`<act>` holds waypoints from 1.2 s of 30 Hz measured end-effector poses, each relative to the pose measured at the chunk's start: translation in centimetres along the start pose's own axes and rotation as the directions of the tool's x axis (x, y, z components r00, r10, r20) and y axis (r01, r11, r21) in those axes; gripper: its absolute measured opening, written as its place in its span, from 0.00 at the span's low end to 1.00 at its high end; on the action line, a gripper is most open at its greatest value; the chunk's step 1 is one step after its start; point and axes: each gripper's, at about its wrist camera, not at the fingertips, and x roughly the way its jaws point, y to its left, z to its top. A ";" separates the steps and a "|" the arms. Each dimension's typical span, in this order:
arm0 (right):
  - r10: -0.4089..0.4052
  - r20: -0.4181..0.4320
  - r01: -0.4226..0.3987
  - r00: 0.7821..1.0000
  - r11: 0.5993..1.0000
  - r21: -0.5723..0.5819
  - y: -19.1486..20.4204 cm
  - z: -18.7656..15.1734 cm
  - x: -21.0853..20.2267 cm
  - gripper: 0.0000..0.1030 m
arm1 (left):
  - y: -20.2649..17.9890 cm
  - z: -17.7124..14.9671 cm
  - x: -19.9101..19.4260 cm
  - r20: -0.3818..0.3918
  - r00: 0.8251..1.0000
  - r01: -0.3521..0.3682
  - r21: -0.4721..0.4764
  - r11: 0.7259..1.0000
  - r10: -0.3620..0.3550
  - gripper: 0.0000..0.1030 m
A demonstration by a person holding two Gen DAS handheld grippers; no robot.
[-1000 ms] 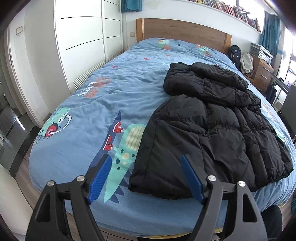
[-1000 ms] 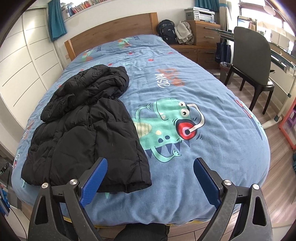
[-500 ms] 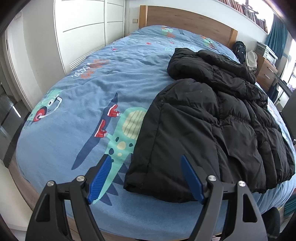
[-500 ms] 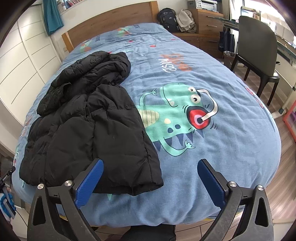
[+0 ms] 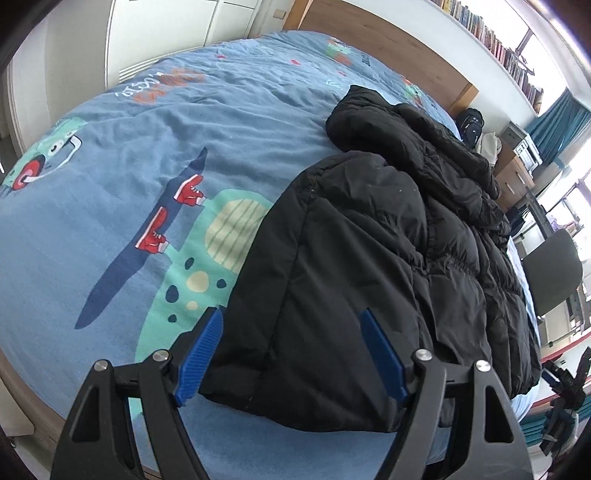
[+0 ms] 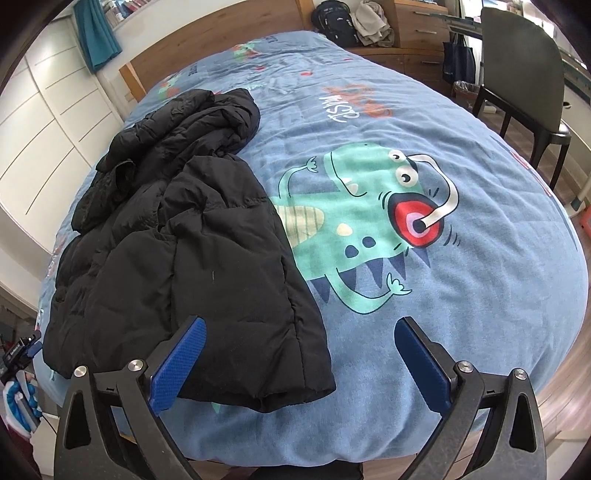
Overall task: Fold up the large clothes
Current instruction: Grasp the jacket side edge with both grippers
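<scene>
A black puffer jacket [image 5: 369, 258] lies on the blue cartoon-print bed cover [image 5: 147, 147], hem toward me, hood and bunched sleeves at the far end. My left gripper [image 5: 291, 354] is open, its blue pads straddling the jacket's near left hem corner just above the fabric. In the right wrist view the jacket [image 6: 184, 236] lies left of centre. My right gripper [image 6: 299, 365] is open, its left pad over the jacket's near right corner and its right pad over bare cover.
A wooden headboard [image 6: 207, 40] is at the far end. White wardrobe doors [image 5: 166, 33] stand along one side. A dark chair [image 6: 524, 74], drawers and a backpack [image 6: 336, 18] stand on the other side. The bed's front edge [image 6: 295, 454] is just below both grippers.
Both grippers have moved forward and lower toward the jacket's near hem. Each now frames a hem corner. Both stayed open.
</scene>
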 end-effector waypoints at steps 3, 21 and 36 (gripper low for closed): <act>0.033 -0.006 -0.033 0.999 0.999 0.015 -0.1 0.3 0.6 0.98 | 0.8 0.1 1.1 -0.019 0.998 0.057 -0.050 0.997 -0.058 0.74; 0.276 -0.166 -0.263 0.947 0.960 0.096 0.6 0.3 7.3 0.99 | 4.1 -1.8 6.1 -0.144 0.933 0.286 -0.258 0.923 -0.329 0.78; 0.344 -0.190 -0.320 0.920 0.936 0.146 1.6 -0.4 8.4 0.66 | 1.2 -2.8 7.0 -0.126 0.906 0.360 -0.275 0.892 -0.404 0.76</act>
